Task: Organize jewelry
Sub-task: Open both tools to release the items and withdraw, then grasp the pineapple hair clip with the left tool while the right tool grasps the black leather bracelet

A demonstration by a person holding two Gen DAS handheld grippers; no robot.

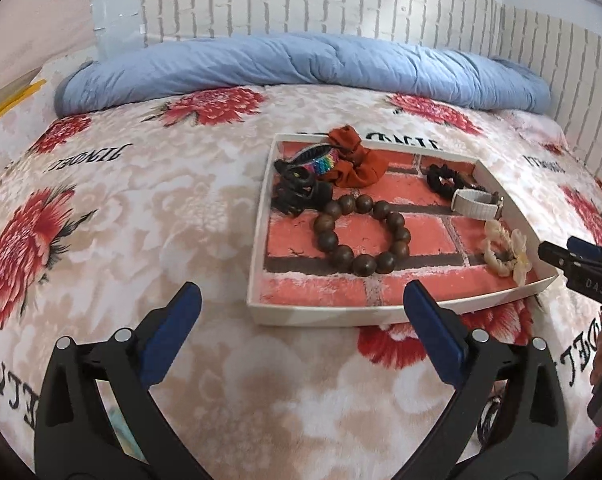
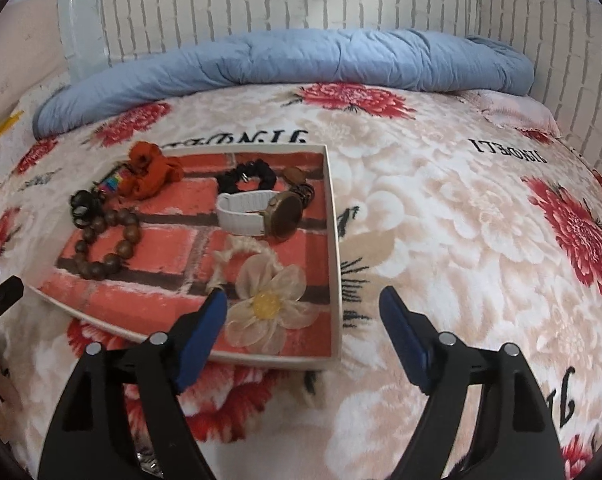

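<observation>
Jewelry sits in one shallow white tray [image 1: 257, 272] with a brick-print floor, lying on your bed's plush flowered blanket [image 1: 141, 208]. Inside you have one bracelet of round, glossy wooden beads [image 1: 361, 234], one rumpled orange fabric scrunchie [image 1: 355, 164], one black frilly scrunchie [image 1: 441, 178], one black plastic claw clip [image 1: 301, 194], one rainbow-striped clip [image 1: 327, 162], one watch with a white ribbed strap [image 2: 261, 212] and round brass-coloured case, and one sheer cream flower hair tie [image 2: 269, 304]. Your left gripper [image 1: 301, 320] and right gripper [image 2: 303, 320] both hover with fingers spread wide, gripping nothing. A puffy blue quilt [image 1: 301, 60] lies rolled along the brick-patterned wall.
</observation>
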